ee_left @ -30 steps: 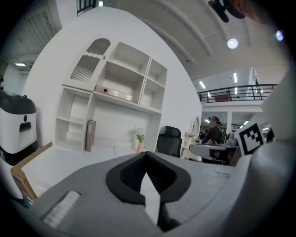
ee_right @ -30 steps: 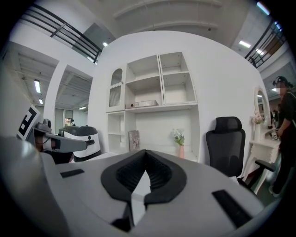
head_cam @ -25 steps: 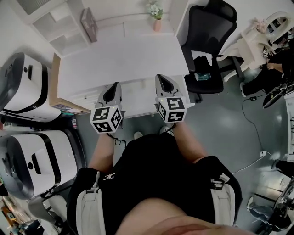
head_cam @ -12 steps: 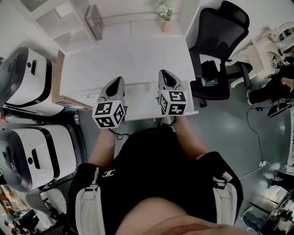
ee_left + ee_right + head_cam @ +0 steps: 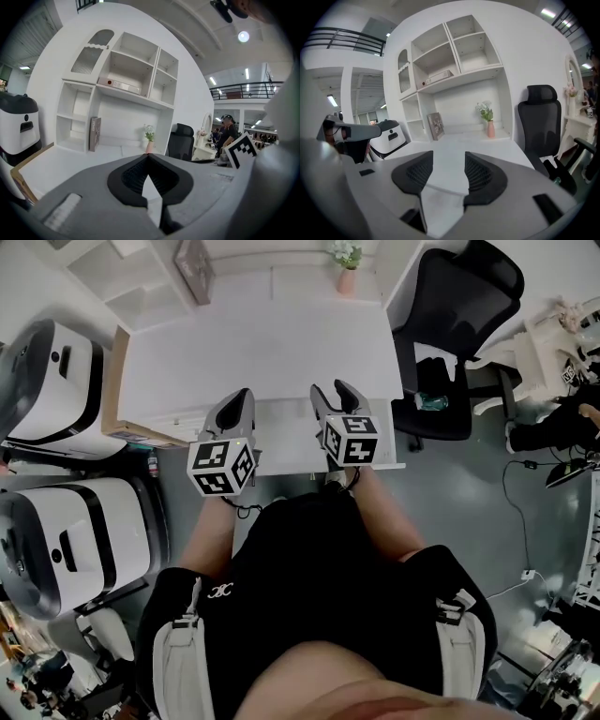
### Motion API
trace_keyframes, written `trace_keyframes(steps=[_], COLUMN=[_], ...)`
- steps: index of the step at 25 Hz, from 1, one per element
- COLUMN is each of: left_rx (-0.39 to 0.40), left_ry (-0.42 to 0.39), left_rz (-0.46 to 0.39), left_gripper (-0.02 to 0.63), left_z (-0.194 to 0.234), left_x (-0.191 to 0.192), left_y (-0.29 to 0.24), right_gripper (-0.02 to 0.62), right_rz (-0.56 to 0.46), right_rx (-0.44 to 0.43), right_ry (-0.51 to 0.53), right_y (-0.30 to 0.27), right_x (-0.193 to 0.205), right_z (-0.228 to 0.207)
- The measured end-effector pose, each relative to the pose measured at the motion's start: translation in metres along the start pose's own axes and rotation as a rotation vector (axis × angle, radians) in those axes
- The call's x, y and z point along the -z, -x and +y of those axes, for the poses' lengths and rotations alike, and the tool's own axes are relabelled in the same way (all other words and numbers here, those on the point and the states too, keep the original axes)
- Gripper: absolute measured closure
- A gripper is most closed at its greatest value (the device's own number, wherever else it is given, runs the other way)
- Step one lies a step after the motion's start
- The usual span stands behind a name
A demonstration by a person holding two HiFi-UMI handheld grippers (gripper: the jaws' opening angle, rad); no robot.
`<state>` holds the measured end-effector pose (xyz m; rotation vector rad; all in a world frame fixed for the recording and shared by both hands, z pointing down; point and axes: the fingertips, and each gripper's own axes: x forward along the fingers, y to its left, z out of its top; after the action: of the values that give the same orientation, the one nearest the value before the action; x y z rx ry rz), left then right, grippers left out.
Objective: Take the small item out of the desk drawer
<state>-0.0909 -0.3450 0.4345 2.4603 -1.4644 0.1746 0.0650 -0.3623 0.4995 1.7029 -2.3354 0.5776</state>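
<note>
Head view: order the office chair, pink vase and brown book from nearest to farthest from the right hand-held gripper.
The right hand-held gripper has its jaws opening, with nothing between them.
1. Black office chair, to its right, beside the desk.
2. Pink vase, straight ahead at the desk's back edge.
3. Brown book, at the far back left.

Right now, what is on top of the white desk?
A pink vase with flowers stands at the back of the desk. A dark book or picture frame leans by the shelves. Anything under the desktop is covered and cannot be seen.
</note>
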Motion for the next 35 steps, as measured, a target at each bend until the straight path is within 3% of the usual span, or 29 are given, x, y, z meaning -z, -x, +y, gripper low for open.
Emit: trace_keyframes(steps=[12, 20, 35], left_rx=[-0.039, -0.089, -0.244], left_ry=[0.044, 0.077, 0.131], left_rz=[0.044, 0.076, 0.142], left_gripper=[0.592, 0.592, 0.592], left_z=[0.007, 0.017, 0.076], left_x=[0.03, 0.051, 0.089], left_y=[0.012, 0.024, 0.05], right_gripper=[0.397, 0.397, 0.397], right_rz=[0.257, 0.432, 0.567], right_rx=[-0.019, -0.001, 0.044], right_ry=[-0.077, -0.059, -0.021], right_y=[-0.021, -0.046, -0.12], right_x=[0.088, 0.145, 0.209], right_z=[0.005, -0.005, -0.025])
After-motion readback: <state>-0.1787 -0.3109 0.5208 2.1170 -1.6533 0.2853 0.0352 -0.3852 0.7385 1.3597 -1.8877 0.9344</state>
